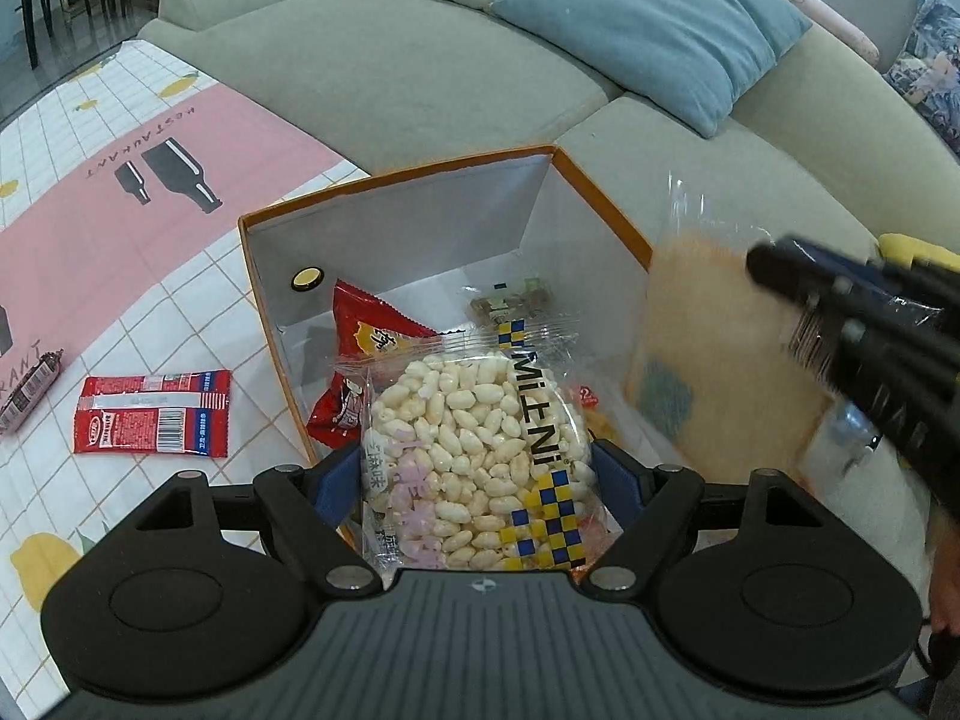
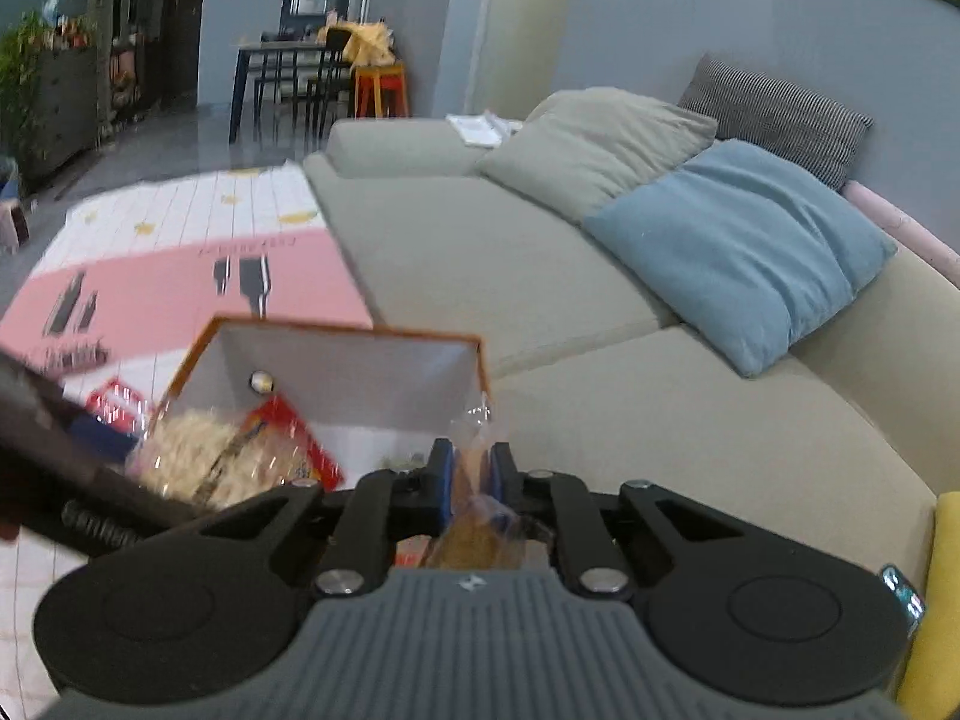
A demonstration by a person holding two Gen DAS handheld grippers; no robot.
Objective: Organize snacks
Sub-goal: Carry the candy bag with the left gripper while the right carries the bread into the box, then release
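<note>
An orange box with a white inside (image 1: 420,222) stands open on the table; it also shows in the right wrist view (image 2: 360,366). My left gripper (image 1: 477,474) is shut on a clear bag of puffed rice (image 1: 474,450) and holds it over the box's near edge. Inside the box lie a red snack packet (image 1: 372,330) and a small brown bar (image 1: 510,300). My right gripper (image 2: 471,468) is shut on a clear bag with a tan snack (image 2: 474,534), blurred at the box's right side in the left wrist view (image 1: 708,348).
A red wrapper (image 1: 153,414) and a dark striped bar (image 1: 30,390) lie on the tablecloth (image 1: 120,210) left of the box. A grey-green sofa (image 1: 420,60) with a blue cushion (image 1: 654,24) stands behind.
</note>
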